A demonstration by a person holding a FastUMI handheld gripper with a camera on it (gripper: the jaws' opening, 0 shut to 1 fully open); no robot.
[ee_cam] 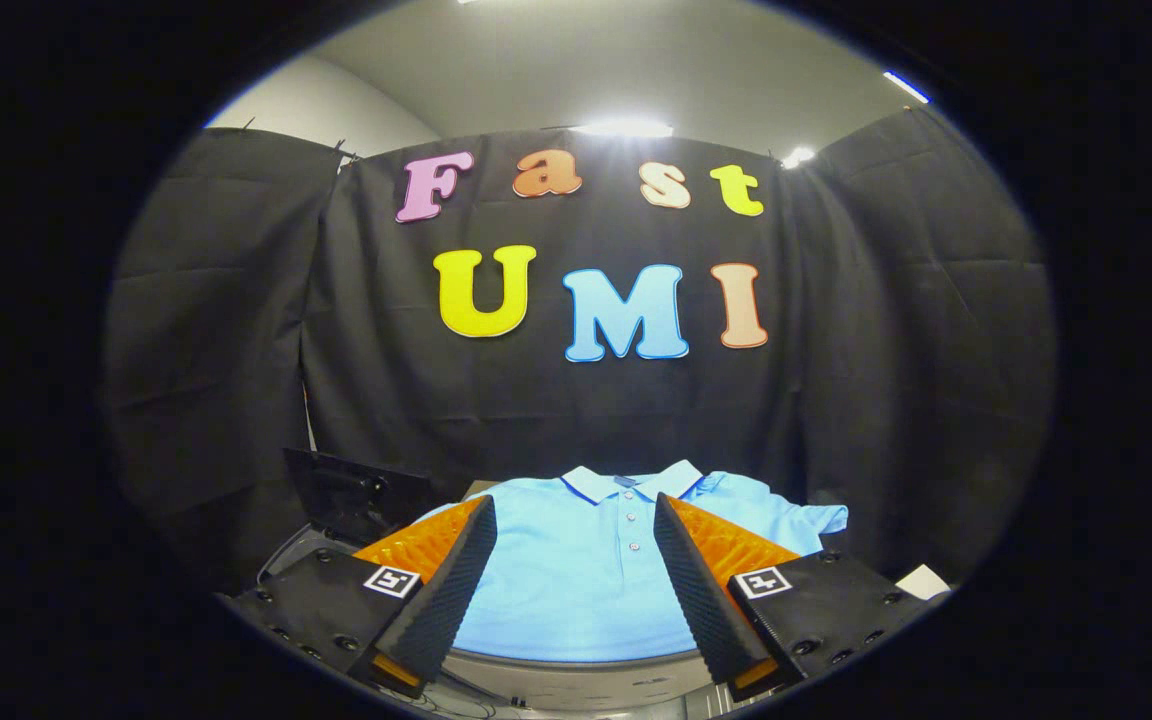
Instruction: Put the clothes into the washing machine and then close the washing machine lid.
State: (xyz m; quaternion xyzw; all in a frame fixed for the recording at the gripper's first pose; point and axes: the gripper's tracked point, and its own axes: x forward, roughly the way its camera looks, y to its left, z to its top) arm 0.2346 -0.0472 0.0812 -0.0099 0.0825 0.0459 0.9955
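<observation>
1. Gripper view: claw (574, 560) released, fingers spread wide, holding nothing.
2. Blue polo shirt (576, 590) lies flat on the table (576, 672), just ahead, seen between the fingers (collar pointing away).
3. Raised dark lid (356, 495), probably the washer's, sits beyond the left finger.

A staged recording booth inside a plain room was shown, not a lived-in home. Black cloth (896, 330) had been hung as walls around a small table (576, 668), and above its top edge a bare white ceiling (576, 70) with strip lights (624, 128) could be seen. A light blue polo shirt (576, 580) had been laid flat on the table as a prop, beyond the spread fingers (576, 585).
</observation>
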